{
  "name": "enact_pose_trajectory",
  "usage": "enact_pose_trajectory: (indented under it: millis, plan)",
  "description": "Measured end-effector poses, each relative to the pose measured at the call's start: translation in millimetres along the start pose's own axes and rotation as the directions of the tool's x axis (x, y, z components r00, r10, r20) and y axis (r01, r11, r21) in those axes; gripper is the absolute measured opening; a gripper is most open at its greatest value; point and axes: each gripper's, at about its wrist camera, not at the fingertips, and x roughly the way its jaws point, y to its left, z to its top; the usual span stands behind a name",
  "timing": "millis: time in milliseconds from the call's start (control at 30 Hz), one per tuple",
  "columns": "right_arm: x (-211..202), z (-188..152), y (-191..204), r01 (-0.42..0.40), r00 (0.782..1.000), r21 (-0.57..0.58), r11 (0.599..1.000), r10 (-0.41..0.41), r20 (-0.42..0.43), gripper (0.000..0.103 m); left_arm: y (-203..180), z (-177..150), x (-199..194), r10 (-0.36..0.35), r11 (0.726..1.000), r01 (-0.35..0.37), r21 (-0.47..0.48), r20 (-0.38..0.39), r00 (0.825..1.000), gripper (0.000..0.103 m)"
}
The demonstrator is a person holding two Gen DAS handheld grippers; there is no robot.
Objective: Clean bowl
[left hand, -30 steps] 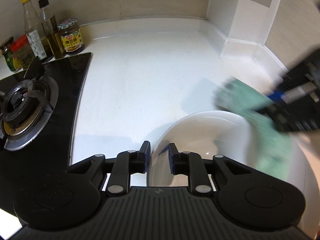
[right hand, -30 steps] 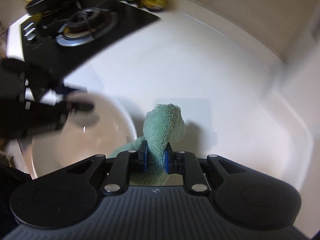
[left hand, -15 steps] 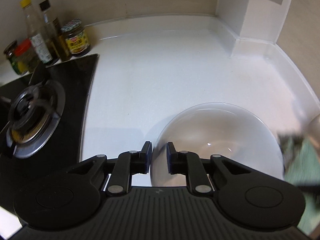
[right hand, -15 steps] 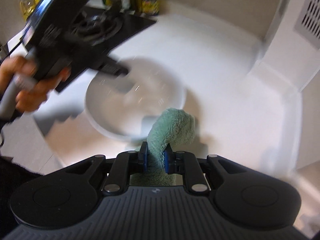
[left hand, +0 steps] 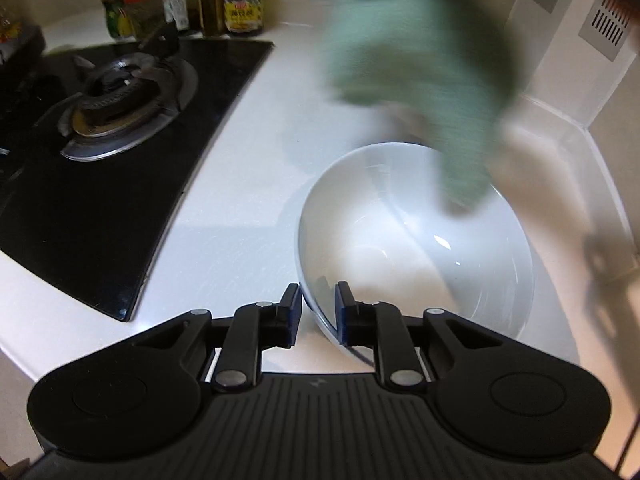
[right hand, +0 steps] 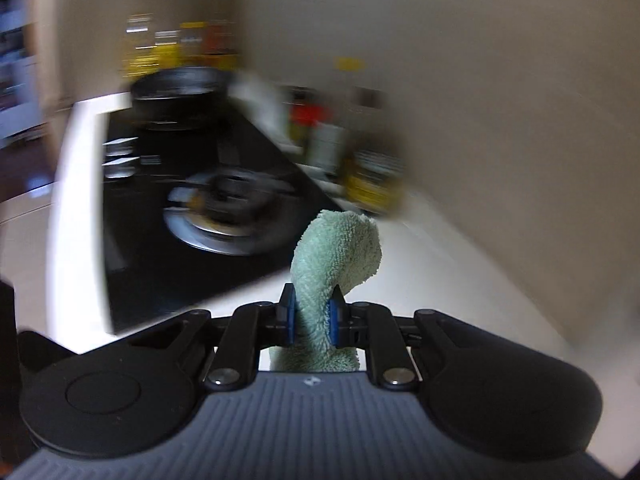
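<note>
1. White ceramic bowl [left hand: 416,236] sits on the table [left hand: 248,208], its near rim between the jaws of the left hand-held gripper [left hand: 317,314]; the jaws are opening, and the pads do not look pressed on the rim.
2. Right hand-held gripper [right hand: 313,316] is clamped on the green cloth [right hand: 340,256], which hangs blurred over the bowl's far side.
3. Risk: with the rim loose, a cloth stroke could push or tip the bowl.
4. Risk: the stove [left hand: 120,120] lies left of the left hand-held gripper; a wide swing could drag cloth onto it.
</note>
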Motion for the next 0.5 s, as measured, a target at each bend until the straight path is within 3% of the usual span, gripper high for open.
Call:
enact_pose_trajectory:
  millis: [100, 200, 233, 333, 500]
  plan:
    - [44, 1, 21, -0.216, 0.973, -0.132, 0.967, 0.203, -0.106, 0.013, -6, -1, 1, 0.017, 0.998, -0.018, 0.065, 0.024, 1.000, 0.023]
    - [86, -15, 34, -0.357, 0.906, -0.176, 0.917, 0.294, -0.304, 0.013, -5, 0, 4, 0.025, 0.995, -0.029, 0.098, 0.044, 0.999, 0.022]
    - [88, -19, 35, -0.353, 0.904, -0.182, 0.918, 0.285, -0.317, 0.013, -4, 1, 6, 0.030, 0.994, -0.036, 0.108, 0.055, 0.998, 0.020]
    - [83, -30, 24, -0.284, 0.929, -0.169, 0.944, 0.228, -0.291, 0.013, -3, 5, 15, 0.036, 0.992, -0.044, 0.118, 0.072, 0.997, 0.019]
    - [57, -57, 2, -0.099, 0.966, -0.091, 0.991, 0.074, -0.248, 0.013, -3, 15, 25, 0.014, 0.989, -0.025, 0.145, 0.080, 0.997, 0.028]
